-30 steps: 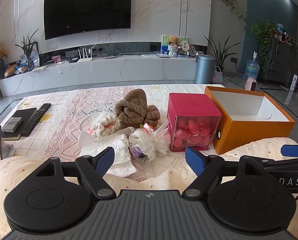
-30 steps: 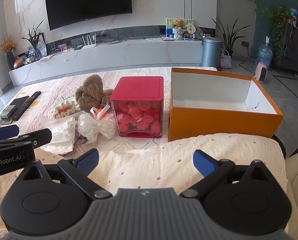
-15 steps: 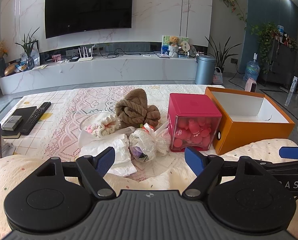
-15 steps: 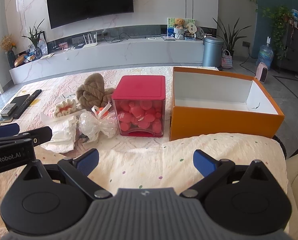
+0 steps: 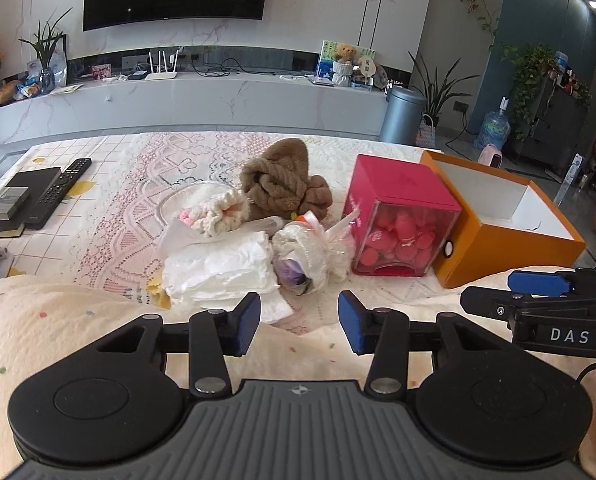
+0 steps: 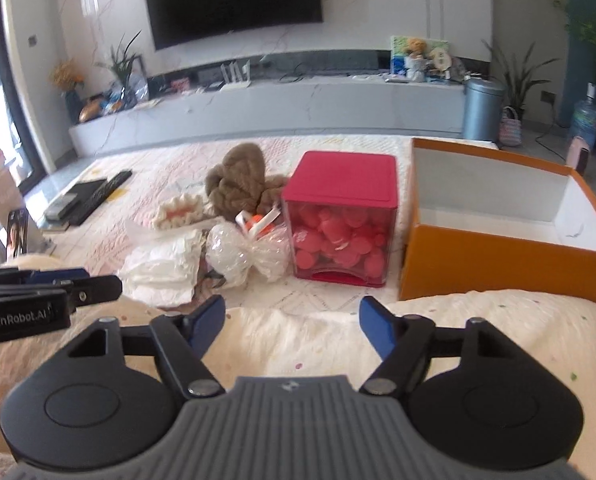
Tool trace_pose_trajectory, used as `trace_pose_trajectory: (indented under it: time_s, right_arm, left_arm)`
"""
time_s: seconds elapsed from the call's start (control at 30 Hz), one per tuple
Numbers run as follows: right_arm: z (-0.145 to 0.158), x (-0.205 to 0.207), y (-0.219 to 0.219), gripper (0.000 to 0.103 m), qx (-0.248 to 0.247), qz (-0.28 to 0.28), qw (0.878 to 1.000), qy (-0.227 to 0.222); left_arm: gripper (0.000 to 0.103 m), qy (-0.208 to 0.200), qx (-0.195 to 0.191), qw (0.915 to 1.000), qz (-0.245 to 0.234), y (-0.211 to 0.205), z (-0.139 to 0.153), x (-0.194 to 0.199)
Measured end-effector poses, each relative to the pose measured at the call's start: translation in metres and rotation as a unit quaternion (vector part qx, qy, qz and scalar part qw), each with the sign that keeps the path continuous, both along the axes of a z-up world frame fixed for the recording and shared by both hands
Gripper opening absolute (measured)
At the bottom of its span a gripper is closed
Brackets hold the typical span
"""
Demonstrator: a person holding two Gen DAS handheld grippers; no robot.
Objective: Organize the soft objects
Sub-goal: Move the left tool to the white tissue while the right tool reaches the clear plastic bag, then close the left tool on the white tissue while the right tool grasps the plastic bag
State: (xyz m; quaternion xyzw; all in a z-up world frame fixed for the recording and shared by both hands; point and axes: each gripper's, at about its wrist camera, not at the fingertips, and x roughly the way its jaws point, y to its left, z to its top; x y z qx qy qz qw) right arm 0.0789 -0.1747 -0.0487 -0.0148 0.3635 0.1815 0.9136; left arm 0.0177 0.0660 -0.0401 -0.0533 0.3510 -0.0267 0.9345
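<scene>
Both tongs have just been narrowing from their widest setting, with nothing between the jaws of either. Both views have also pushed in and tipped down toward the pile compared with a moment back.

Left tongs (image 5: 299, 322): partly open, empty, hanging over the cream blanket (image 5: 49, 320) at the near edge of the worktop (image 5: 109, 200). The folded white tissue stack (image 5: 221, 266) lies just past them at 11 o'clock; the clear-wrapped bundle (image 5: 310, 256) sits at 12 o'clock, touching the tissue.

Right tongs (image 6: 291, 320): partly open, empty. This view is blurred, so fine detail is poor. Red box of pink sponges (image 6: 342, 220) is at 12 o'clock, the orange box (image 6: 510, 256) at 2 o'clock, open-topped and with nothing seen inside.

Rest of the pile, left view: knitted white-and-pink piece (image 5: 213, 212) behind the tissue, brown plush knot (image 5: 285, 184) at the back, touching its neighbours. Remote control (image 5: 57, 192) and dark book well off at 9 o'clock, probably not part of the job.

Judgement: the approach is under way and no soft item is moved yet; all lie heaped left of the red box. The narrowing looks like pre-setting for a pinch. Left tongs seem lined up for the tissue or the wrapped bundle. The orange box is the likely destination. Risk: the heap is interlocked, so lifting one piece may drag another.
</scene>
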Motion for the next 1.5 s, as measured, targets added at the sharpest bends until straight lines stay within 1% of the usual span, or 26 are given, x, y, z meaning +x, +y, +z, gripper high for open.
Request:
trace_pose_trajectory:
  time_s: [0.1, 0.17, 0.23, 0.37, 0.43, 0.53, 0.63, 0.7, 0.77, 0.83, 0.87, 0.97, 1.03, 1.07, 1.13, 1.17, 1.2, 1.23, 1.27, 1.3, 1.37, 1.43, 1.5]
  right_arm:
    - [-0.008, 0.015, 0.014, 0.061, -0.016, 0.025, 0.999, 0.015]
    - [-0.014, 0.027, 0.024, 0.060, -0.022, 0.039, 0.999, 0.025]
    - [-0.020, 0.038, 0.033, 0.057, -0.027, 0.051, 0.998, 0.033]
    - [-0.033, 0.060, 0.055, 0.056, -0.049, 0.095, 0.993, 0.040]
    - [-0.042, 0.071, 0.066, 0.056, -0.065, 0.121, 0.990, 0.042]
    - [-0.055, 0.085, 0.082, 0.055, -0.096, 0.160, 0.982, 0.038]
    - [-0.065, 0.098, 0.097, 0.055, -0.133, 0.201, 0.970, 0.027]
    - [-0.069, 0.103, 0.105, 0.055, -0.156, 0.231, 0.960, 0.013]
    - [-0.073, 0.107, 0.113, 0.055, -0.187, 0.259, 0.948, -0.005]
    - [-0.077, 0.109, 0.120, 0.055, -0.221, 0.291, 0.930, -0.032]
    - [-0.079, 0.109, 0.122, 0.055, -0.235, 0.304, 0.922, -0.043]
    - [-0.085, 0.110, 0.129, 0.056, -0.274, 0.350, 0.892, -0.079]
    - [-0.090, 0.112, 0.135, 0.063, -0.293, 0.377, 0.874, -0.094]
    - [-0.093, 0.112, 0.138, 0.064, -0.300, 0.390, 0.865, -0.099]
    - [-0.098, 0.113, 0.142, 0.068, -0.307, 0.411, 0.851, -0.107]
    - [-0.101, 0.114, 0.143, 0.069, -0.307, 0.421, 0.847, -0.109]
    - [-0.103, 0.115, 0.144, 0.070, -0.306, 0.428, 0.844, -0.108]
    - [-0.106, 0.116, 0.145, 0.070, -0.305, 0.430, 0.844, -0.104]
    - [-0.108, 0.119, 0.145, 0.070, -0.301, 0.429, 0.846, -0.099]
    - [-0.111, 0.122, 0.146, 0.072, -0.295, 0.427, 0.850, -0.089]
    - [-0.115, 0.125, 0.146, 0.075, -0.285, 0.421, 0.857, -0.086]
    - [-0.116, 0.124, 0.146, 0.075, -0.283, 0.417, 0.859, -0.088]
    - [-0.116, 0.123, 0.145, 0.074, -0.278, 0.415, 0.862, -0.086]
  left_arm:
    - [0.056, 0.015, 0.022, 0.9996, -0.008, 0.008, -0.004, 0.011]
    - [0.064, 0.025, 0.029, 0.9991, -0.014, 0.015, -0.008, 0.021]
    - [0.068, 0.035, 0.034, 0.9985, -0.025, 0.021, -0.013, 0.031]
    - [0.072, 0.057, 0.063, 0.9950, -0.054, 0.024, -0.023, 0.052]
    - [0.073, 0.070, 0.068, 0.9932, -0.063, 0.027, -0.028, 0.062]
    - [0.073, 0.096, 0.065, 0.9909, -0.067, 0.035, -0.038, 0.078]
    - [0.073, 0.117, 0.066, 0.9883, -0.072, 0.040, -0.046, 0.089]
    - [0.073, 0.128, 0.068, 0.9859, -0.083, 0.042, -0.050, 0.096]
    - [0.073, 0.133, 0.071, 0.9837, -0.098, 0.043, -0.052, 0.102]
    - [0.073, 0.128, 0.078, 0.9817, -0.118, 0.042, -0.052, 0.106]
    - [0.075, 0.123, 0.084, 0.9805, -0.128, 0.041, -0.052, 0.109]
    - [0.080, 0.115, 0.098, 0.9763, -0.154, 0.039, -0.054, 0.117]
    - [0.081, 0.118, 0.102, 0.9738, -0.166, 0.038, -0.057, 0.123]
    - [0.081, 0.118, 0.105, 0.9726, -0.170, 0.037, -0.059, 0.125]
    - [0.081, 0.120, 0.114, 0.9695, -0.181, 0.034, -0.061, 0.129]
    - [0.081, 0.122, 0.118, 0.9684, -0.183, 0.034, -0.063, 0.132]
    - [0.081, 0.123, 0.124, 0.9672, -0.185, 0.033, -0.064, 0.134]
    - [0.081, 0.123, 0.130, 0.9659, -0.187, 0.032, -0.064, 0.135]
    - [0.082, 0.123, 0.135, 0.9644, -0.191, 0.030, -0.065, 0.136]
    - [0.083, 0.125, 0.141, 0.9626, -0.195, 0.029, -0.066, 0.138]
    - [0.086, 0.132, 0.153, 0.9578, -0.205, 0.024, -0.072, 0.139]
    - [0.086, 0.145, 0.169, 0.9514, -0.214, 0.019, -0.080, 0.143]
    - [0.086, 0.162, 0.178, 0.9473, -0.212, 0.016, -0.088, 0.148]
